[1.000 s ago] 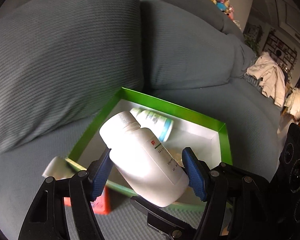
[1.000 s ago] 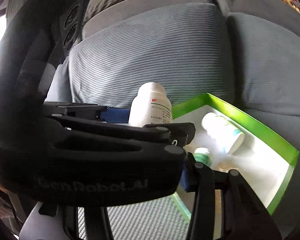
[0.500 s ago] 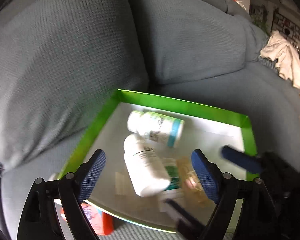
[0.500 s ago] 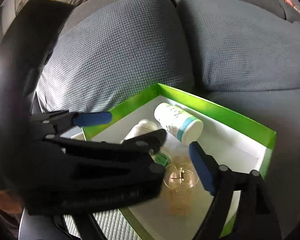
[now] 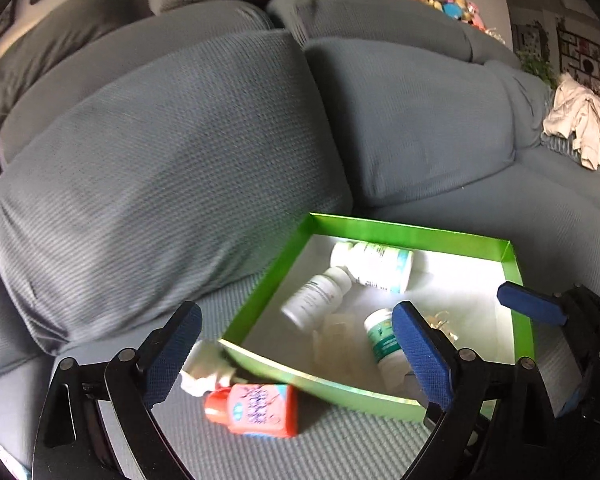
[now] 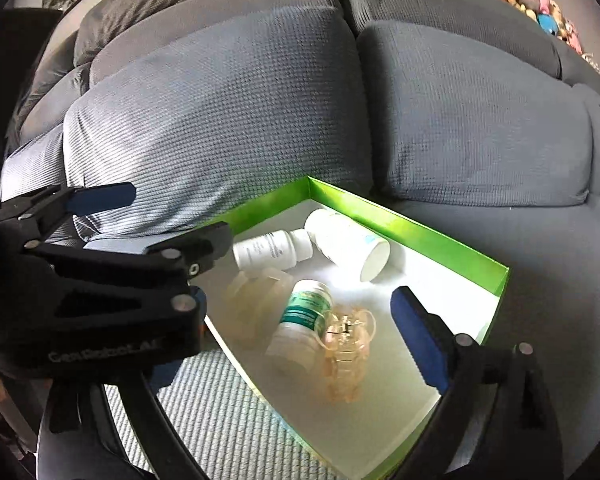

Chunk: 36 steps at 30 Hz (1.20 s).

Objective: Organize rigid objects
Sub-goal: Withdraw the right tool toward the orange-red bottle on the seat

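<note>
A green box with a white floor lies on the grey sofa seat. In it lie a large white bottle with a teal band, a smaller white bottle, a green-labelled bottle and clear plastic pieces. My left gripper hovers over the box's near left corner, its jaws opening, nothing between the pads. My right gripper hangs above the box, jaws opening too, pressing on nothing. The left gripper hides its left finger.
An orange-red small bottle and a crumpled white scrap lie on the seat just outside the box's near wall. Big grey back cushions rise right behind the box. Pale clothes lie at the far right.
The smaller white bottle left my left gripper's pads and now lies in the box. Both grippers' jaws have widened, and both have drawn back from the box.
</note>
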{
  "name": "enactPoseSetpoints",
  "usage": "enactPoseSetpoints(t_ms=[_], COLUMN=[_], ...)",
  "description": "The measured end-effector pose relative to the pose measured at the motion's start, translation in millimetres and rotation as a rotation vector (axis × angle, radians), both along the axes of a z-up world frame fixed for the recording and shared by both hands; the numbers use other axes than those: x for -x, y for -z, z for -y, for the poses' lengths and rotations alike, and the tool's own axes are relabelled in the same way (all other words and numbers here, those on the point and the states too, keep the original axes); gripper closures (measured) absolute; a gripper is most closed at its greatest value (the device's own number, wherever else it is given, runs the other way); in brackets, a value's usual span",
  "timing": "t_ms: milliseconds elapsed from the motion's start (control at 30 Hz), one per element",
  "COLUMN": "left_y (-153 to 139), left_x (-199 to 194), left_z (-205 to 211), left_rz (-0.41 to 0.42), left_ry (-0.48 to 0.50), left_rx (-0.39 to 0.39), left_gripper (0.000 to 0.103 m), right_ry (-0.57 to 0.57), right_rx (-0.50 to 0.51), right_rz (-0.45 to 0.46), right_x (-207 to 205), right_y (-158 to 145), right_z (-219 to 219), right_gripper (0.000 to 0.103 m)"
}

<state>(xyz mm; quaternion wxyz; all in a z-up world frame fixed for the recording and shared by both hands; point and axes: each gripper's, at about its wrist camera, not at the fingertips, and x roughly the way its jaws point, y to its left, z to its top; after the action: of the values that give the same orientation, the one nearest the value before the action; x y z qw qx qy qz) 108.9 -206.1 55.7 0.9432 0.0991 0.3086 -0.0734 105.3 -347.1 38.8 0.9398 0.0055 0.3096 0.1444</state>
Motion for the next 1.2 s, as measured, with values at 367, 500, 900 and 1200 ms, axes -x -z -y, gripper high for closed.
enactPoseSetpoints(t_ms=[367,500,900,1200], left_y=[3,23,75,86], left_x=[35,46,73,64], left_z=[-68,-115,-171,-205], left_rz=[-0.051,-0.119,-0.234,-0.239], left_ry=[-0.077,-0.147,-0.207,-0.252], left_rx=[0.058,0.102,0.219,0.245], left_gripper=[0.007,0.007,0.007,0.007], right_ry=[-0.058,-0.122,-0.303,-0.373], right_rx=[0.021,0.054,0.096,0.040], right_rz=[0.020,0.002,-0.163,-0.311], right_x=[38,49,21,-23], right_y=[-5,-1,55,90], right_z=[-30,-49,-115,-151], right_gripper=[0.005,0.005,0.006,0.008])
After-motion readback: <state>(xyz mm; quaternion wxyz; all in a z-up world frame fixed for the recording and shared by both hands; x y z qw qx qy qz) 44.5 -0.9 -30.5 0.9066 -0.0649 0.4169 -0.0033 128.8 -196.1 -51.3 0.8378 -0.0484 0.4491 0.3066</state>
